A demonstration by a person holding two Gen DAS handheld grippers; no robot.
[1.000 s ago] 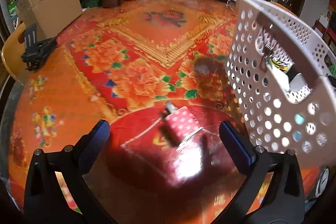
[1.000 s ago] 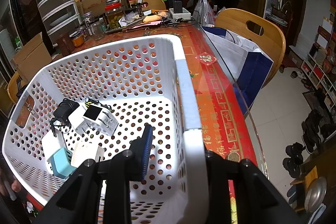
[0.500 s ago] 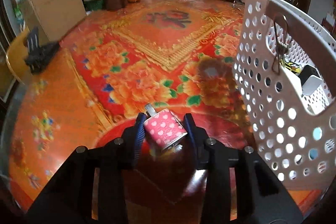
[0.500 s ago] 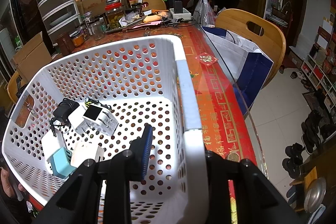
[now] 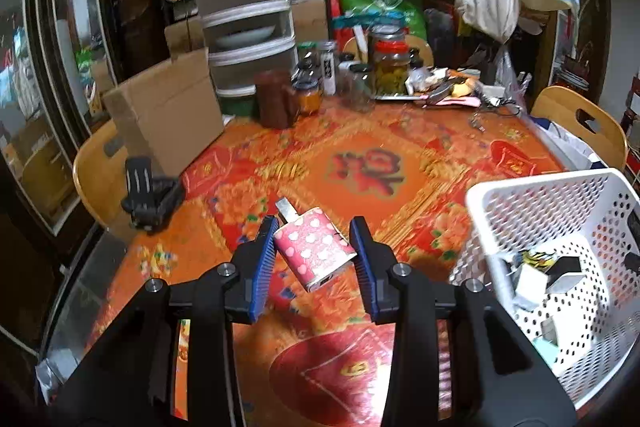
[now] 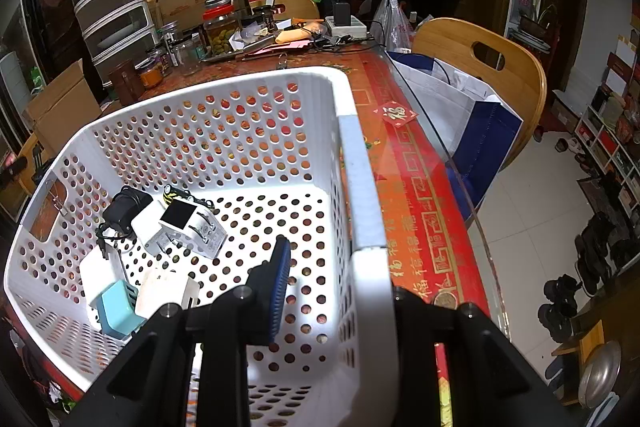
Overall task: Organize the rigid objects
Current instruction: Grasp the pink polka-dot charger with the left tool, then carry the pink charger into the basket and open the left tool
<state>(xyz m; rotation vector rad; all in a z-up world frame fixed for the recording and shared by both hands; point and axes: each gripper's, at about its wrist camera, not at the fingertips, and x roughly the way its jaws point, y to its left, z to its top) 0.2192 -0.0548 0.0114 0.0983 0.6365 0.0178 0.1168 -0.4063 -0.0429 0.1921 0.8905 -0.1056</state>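
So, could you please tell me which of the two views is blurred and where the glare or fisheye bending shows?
Left wrist view: the tablecloth and jars behind are smeared by motion, while the pink charger in the left gripper stays sharp. Right wrist view: crisp throughout; the white basket rim bows with fisheye distortion, the floor tiles show soft glare, and the corners go dark.

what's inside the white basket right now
Inside the white basket lie several chargers: a black adapter, white plugs and a light blue one. The right gripper's arm hides part of the floor.
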